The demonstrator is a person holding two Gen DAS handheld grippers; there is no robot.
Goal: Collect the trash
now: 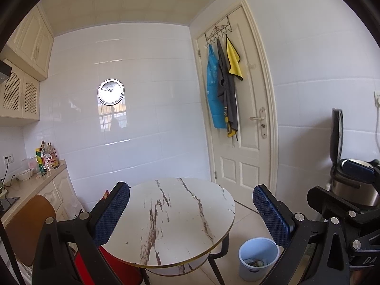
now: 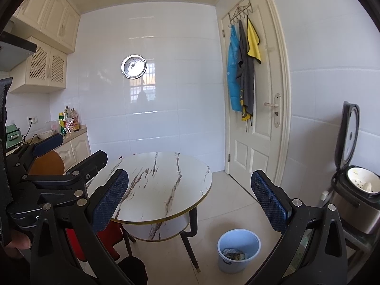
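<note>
A light blue bin (image 1: 247, 273) stands on the floor to the right of a round marble-look table (image 1: 180, 213). Crumpled trash (image 1: 255, 262) lies in its bottom. In the right wrist view the bin (image 2: 228, 266) and the trash (image 2: 234, 254) show near the table (image 2: 161, 190) leg. My left gripper (image 1: 191, 187) hovers open over the tabletop, holding nothing. The right gripper (image 2: 190, 174) is open too, with nothing between its blue pads. Each gripper also shows in the other's view: the left gripper (image 2: 80, 146) at left, the right gripper (image 1: 329, 178) at right.
A rice cooker (image 2: 356, 197) with its lid raised sits at the right. A white door (image 2: 261, 118) with hanging aprons is behind the bin. A counter (image 1: 28, 185) with bottles runs along the left. A brown chair (image 1: 26, 228) and a red chair (image 2: 106, 237) stand at the table.
</note>
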